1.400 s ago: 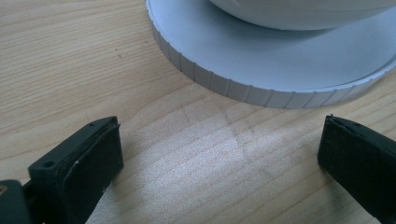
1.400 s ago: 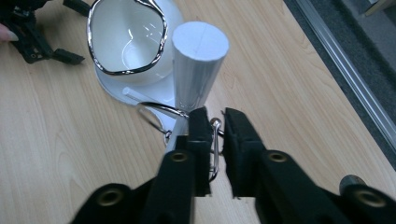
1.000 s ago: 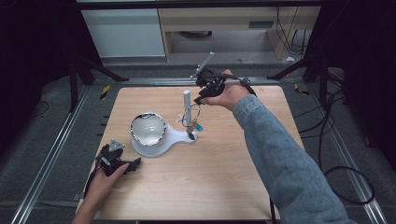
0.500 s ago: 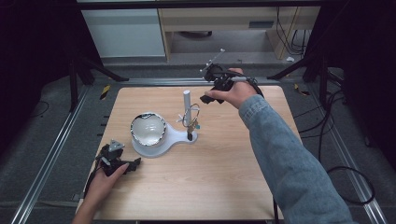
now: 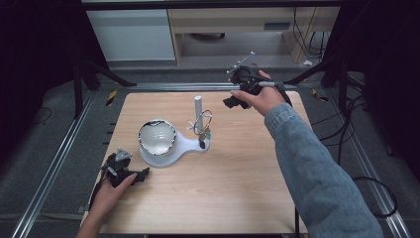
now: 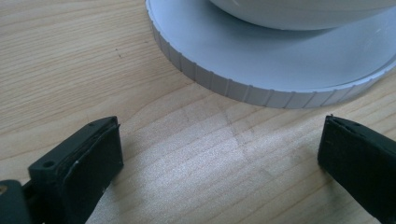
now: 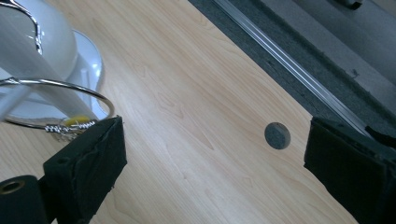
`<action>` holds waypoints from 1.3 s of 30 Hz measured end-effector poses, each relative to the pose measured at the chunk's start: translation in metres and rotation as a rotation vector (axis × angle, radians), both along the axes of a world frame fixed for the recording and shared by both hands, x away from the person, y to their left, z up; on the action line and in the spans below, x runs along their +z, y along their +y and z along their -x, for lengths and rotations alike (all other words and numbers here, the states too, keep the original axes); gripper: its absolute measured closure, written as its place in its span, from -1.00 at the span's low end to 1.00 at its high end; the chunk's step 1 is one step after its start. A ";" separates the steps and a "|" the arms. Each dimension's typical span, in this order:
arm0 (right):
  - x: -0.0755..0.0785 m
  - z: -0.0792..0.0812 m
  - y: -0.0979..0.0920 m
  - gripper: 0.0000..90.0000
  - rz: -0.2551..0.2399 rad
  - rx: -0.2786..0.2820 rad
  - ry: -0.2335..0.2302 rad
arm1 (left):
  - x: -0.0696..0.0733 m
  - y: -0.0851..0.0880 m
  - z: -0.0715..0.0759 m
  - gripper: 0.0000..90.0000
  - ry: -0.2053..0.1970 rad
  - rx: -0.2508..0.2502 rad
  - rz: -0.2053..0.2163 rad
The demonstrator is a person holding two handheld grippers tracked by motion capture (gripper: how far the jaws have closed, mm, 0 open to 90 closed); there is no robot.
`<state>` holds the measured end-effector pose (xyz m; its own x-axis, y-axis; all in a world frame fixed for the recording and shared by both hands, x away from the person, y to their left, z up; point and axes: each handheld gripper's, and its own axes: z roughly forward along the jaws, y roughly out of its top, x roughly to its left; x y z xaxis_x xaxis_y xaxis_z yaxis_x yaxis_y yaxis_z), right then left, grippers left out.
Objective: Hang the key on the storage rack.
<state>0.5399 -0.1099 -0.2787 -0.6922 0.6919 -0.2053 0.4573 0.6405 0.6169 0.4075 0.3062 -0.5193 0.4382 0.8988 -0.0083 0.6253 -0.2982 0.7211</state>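
A white stand (image 5: pixel 185 145) sits mid-table, with a bowl (image 5: pixel 157 137) on its round base and an upright post (image 5: pixel 198 106) carrying a metal ring (image 5: pixel 203 120). My left gripper (image 5: pixel 140 175) rests on the wood at the near left, open, its jaws facing the ribbed base rim (image 6: pixel 261 91). My right gripper (image 5: pixel 233 102) is held above the far right of the table, open and empty. In the right gripper view the metal ring (image 7: pixel 60 84) and a small yellow piece (image 7: pixel 77 121) hanging from it lie by the left jaw.
The wooden table (image 5: pixel 237 173) has a round hole (image 7: pixel 277 135) near its far edge. Metal rails (image 5: pixel 59 148) run along both sides. A cabinet (image 5: pixel 131 34) and a shelf stand beyond the table. Cables (image 5: pixel 346 129) hang at the right.
My right gripper has lifted away from the stand's post and moved toward the far right of the table. The left gripper has stayed put.
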 end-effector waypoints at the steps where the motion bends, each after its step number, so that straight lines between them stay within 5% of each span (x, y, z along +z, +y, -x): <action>1: 0.000 0.000 -0.003 -0.87 0.000 -0.006 -0.004 | 0.000 0.000 0.000 -1.00 0.000 0.000 0.000; 22: -0.007 0.012 -0.048 -0.89 -0.010 -0.082 -0.048 | 0.000 0.000 0.000 -1.00 -0.001 0.000 0.001; 39: -0.038 0.039 -0.076 -0.83 0.058 -0.075 -0.065 | 0.000 0.000 0.000 -1.00 0.001 0.000 0.001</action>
<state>0.5012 -0.1860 -0.3164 -0.6230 0.7268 -0.2892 0.4658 0.6417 0.6093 0.4073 0.3062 -0.5193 0.4380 0.8989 -0.0094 0.6261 -0.2975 0.7207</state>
